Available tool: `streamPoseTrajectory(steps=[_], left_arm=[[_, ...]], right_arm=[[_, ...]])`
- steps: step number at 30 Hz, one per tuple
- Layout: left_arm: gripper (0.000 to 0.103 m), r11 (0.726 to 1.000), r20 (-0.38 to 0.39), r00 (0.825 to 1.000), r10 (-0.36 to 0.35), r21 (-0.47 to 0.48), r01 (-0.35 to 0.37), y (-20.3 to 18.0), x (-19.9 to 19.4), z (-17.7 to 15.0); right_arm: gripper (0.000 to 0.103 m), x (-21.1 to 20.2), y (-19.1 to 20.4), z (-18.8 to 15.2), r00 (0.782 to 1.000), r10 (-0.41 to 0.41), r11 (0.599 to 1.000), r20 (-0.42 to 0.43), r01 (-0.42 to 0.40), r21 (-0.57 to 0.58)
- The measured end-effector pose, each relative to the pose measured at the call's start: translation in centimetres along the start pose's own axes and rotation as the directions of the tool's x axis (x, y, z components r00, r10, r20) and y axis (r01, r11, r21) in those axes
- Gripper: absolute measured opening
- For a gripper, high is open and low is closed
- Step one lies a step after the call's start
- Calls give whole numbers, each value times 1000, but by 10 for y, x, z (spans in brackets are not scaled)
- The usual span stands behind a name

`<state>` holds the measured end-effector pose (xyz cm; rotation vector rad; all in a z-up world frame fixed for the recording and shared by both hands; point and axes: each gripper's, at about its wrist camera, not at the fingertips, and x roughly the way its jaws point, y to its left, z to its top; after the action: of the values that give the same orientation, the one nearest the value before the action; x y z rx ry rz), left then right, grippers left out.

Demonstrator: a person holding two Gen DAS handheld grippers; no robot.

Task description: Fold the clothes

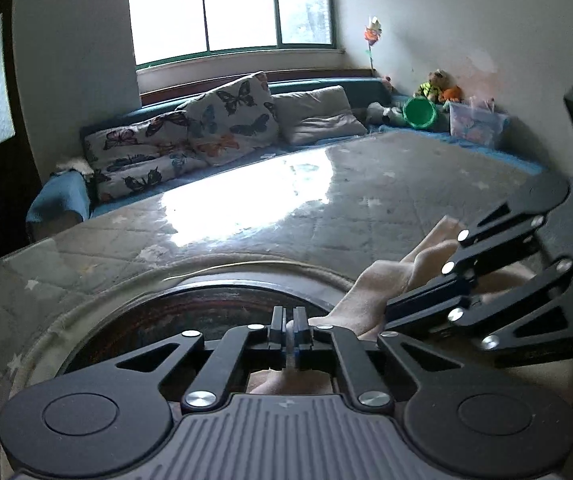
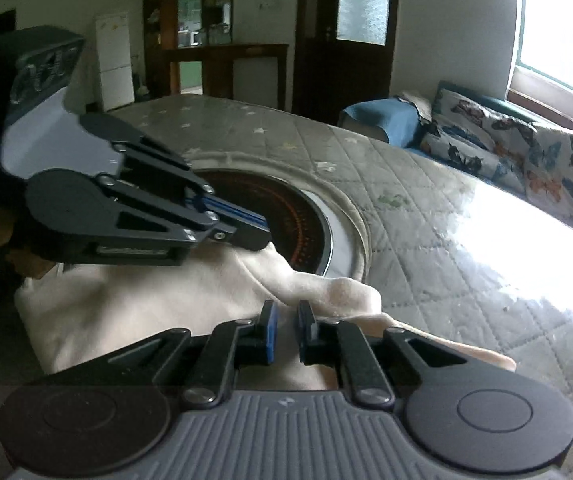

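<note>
The left gripper (image 1: 289,330) is pinching a fold of the cream garment (image 2: 158,300) between nearly closed jaws, probably to pin that edge. The right gripper (image 2: 285,330), at lower centre, is standing slightly apart over the cloth, gripping nothing visibly. The garment is lying bunched, soft and thick, at lower left, overlapping the dark round burner (image 2: 302,216) set into the quilted table cover (image 2: 426,208).

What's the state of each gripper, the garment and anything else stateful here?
left gripper: shut on cream garment.
right gripper: jaws slightly apart, garment between them; grip unclear.
cream garment: bunched, unfolded, partly over the round dark panel.
door: closed.
</note>
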<state>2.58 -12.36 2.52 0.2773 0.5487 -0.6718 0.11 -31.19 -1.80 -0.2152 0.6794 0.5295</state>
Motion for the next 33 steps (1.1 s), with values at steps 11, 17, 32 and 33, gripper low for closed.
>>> streamPoseTrajectory(steps=[11,17,32,33], left_arm=[[6,997,2,997,-83,-2,83,-17,-33,-9],[6,996,-42,996,-79,-51,76,-4,-18,-16],[6,996,-50,996,-67,-64,64,1,-15,-22],[6,996,-52,996,-66,-66,63,1,-15,-21]], right_arm=[[9,-3,-7,-4,1000,7,1000,9,-8,16],[12,-3,-6,-5,1000,13,1000,8,-13,15],[17,-16,-30,-8,997,-74,995,32,72,63],[17,-16,-32,-9,997,-75,995,33,73,67]])
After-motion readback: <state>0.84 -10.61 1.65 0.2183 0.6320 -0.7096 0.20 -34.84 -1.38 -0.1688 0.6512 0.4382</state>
